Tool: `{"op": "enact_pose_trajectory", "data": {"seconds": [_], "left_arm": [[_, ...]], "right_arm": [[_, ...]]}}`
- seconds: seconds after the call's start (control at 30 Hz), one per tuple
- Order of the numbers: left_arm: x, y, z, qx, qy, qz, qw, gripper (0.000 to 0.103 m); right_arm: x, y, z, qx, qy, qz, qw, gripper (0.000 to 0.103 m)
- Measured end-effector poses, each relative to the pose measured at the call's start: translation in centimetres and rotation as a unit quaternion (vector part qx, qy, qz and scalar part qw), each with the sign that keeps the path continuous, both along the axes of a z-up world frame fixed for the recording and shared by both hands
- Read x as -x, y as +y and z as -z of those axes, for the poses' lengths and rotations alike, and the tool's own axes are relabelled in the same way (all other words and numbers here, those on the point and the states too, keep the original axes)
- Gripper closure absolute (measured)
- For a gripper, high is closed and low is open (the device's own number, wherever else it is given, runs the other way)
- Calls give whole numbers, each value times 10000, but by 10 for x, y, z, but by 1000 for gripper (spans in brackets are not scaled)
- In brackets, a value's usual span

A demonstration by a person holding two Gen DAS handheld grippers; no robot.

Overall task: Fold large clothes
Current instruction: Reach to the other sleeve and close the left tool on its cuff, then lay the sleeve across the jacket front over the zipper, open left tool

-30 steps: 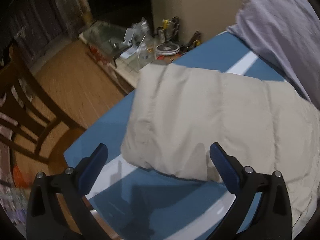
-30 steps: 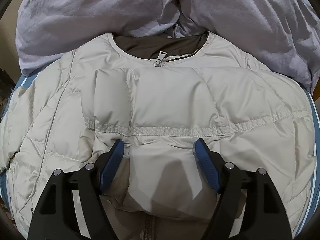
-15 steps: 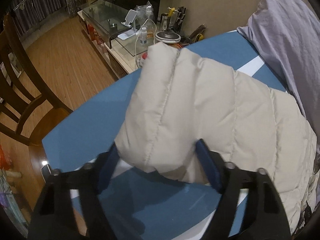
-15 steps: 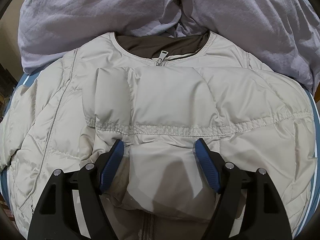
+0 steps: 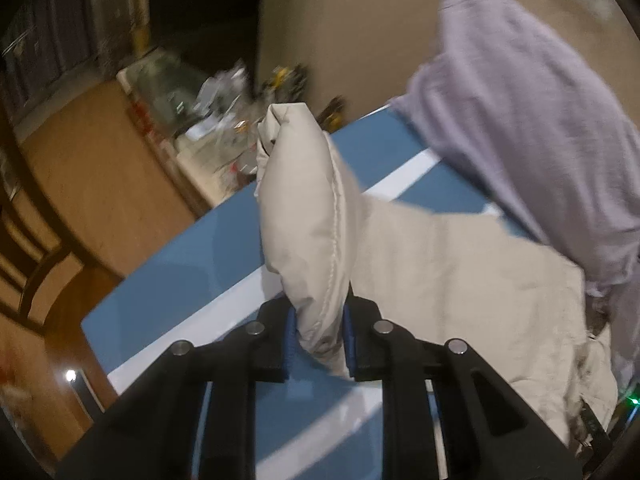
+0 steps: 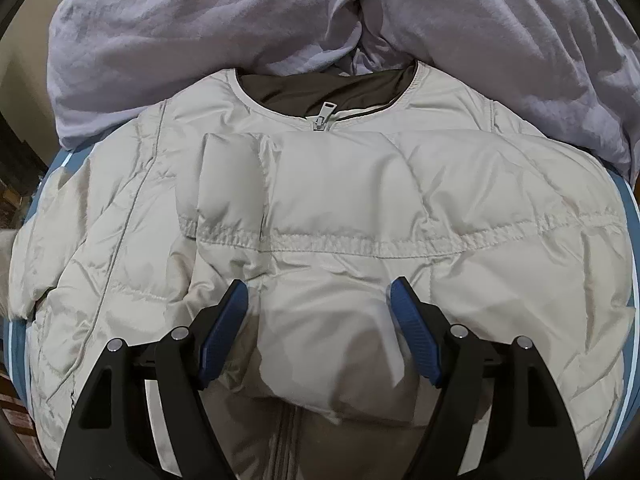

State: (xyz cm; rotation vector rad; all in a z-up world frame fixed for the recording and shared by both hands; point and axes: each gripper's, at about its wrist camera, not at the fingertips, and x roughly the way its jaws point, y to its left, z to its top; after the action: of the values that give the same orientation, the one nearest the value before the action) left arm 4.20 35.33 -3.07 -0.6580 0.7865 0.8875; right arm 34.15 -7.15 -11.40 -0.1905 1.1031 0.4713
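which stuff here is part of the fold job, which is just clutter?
Job:
beige puffer jacket
its sleeve, pinched in the left gripper, whose jaws just closed on it
right gripper, open over the jacket
blue table

Clutter:
lilac bedding
glass side table with bottles
wooden chair

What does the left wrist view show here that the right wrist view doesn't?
Only the left wrist view: the left claw shut on the jacket's sleeve, lifted off the blue table, its jaws having just closed; a wooden chair and cluttered side table behind.

Only the right wrist view: the right claw open over the folded front, and the zipper pull.

Both: the beige jacket and the lilac garment.
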Motion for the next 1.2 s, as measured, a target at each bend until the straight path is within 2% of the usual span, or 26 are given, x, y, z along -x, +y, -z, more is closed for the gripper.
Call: {"op": "enact_pose_trajectory", "data": {"seconds": [0.2, 0.3, 0.47, 0.7, 0.97, 1.2], "left_arm": [[-55, -46, -55, -435, -494, 899, 9938, 84], [-88, -82, -78, -521, -735, 1534, 9840, 84], [-135, -139, -93, -566, -910, 2393, 9650, 84], [-181, -212, -88, -423, -1024, 3370, 9350, 85], [-216, -277, -57, -68, -827, 4091, 9087, 85], [-237, -315, -5, 210, -206, 4330, 9009, 85]], "right_arm": [[5, -4, -16, -37, 5, -76, 10000, 28], [7, -12, -22, -52, -14, -83, 10000, 28], [9, -28, -34, -120, -112, -21, 9999, 27], [11, -52, -48, -117, -324, 170, 9993, 27], [11, -84, -52, -140, -395, 497, 9979, 27], [13, -104, -50, -156, -360, 689, 9969, 27]]}}
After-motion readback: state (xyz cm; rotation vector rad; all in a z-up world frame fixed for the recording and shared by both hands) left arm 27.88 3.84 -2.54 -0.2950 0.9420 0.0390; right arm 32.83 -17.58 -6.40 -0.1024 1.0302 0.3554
